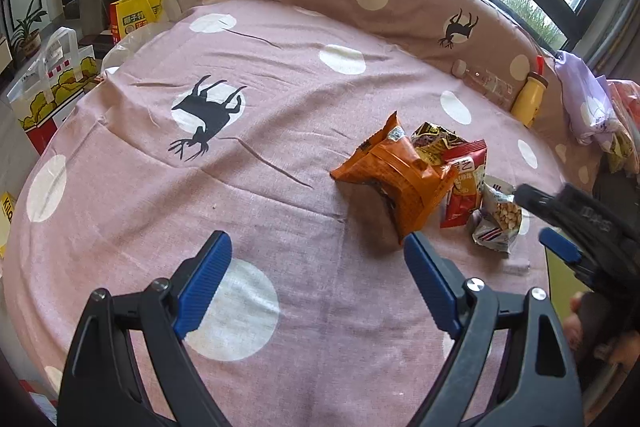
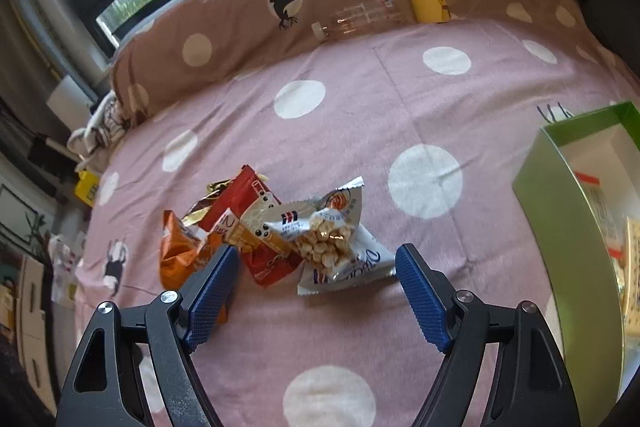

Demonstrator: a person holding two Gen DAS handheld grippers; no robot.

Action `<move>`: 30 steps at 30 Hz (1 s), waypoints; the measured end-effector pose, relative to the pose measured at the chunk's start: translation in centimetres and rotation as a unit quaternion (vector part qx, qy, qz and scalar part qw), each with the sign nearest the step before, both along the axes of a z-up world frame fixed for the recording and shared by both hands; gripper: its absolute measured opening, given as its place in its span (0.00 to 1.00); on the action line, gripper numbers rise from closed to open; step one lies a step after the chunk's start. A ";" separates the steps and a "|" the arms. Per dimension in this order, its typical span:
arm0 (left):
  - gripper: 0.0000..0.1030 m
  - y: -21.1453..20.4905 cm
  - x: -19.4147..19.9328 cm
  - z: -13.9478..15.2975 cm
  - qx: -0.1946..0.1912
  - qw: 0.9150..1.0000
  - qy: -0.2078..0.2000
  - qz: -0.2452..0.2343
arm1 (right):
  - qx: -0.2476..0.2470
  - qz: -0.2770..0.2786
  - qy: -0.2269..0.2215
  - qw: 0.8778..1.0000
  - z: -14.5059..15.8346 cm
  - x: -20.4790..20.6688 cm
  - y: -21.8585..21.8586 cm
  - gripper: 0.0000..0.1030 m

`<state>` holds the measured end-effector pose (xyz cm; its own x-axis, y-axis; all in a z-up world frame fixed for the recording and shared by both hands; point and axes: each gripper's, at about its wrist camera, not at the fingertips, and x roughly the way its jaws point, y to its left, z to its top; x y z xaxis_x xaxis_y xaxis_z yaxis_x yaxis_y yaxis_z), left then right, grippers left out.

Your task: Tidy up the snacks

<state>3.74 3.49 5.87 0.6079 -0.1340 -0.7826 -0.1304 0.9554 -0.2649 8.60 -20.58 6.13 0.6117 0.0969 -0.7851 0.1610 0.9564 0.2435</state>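
Bed: pink spotted sheet.
Snacks: orange packet, red packet, popcorn packet, piled together.
Left gripper: fingers released, nothing held.
Right gripper: fingers released near the popcorn packet.
Green box: seen at right.

Heaped snack packets on bedspread

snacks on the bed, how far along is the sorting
Barely started. The green box already holds a few items. Neither claw holds anything: right claw is open over the popcorn bag, left claw open nearby. Orange, red and gold packets remain piled.
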 end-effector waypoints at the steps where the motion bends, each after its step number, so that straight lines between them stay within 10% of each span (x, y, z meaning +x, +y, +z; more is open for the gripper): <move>1: 0.86 0.0 0.1 -0.1 0.000 1.000 0.002 0.000 | -0.008 0.004 0.006 1.000 -0.6 0.4 0.1 0.79; 18: 0.86 0.1 0.4 -0.9 -0.021 0.999 0.031 0.012 | 0.019 0.063 0.039 0.997 -1.3 -2.8 1.0 0.39; 30: 0.86 0.2 0.1 -0.6 -0.039 0.999 0.029 0.002 | 0.061 0.105 0.038 0.992 -0.9 -6.8 2.7 0.38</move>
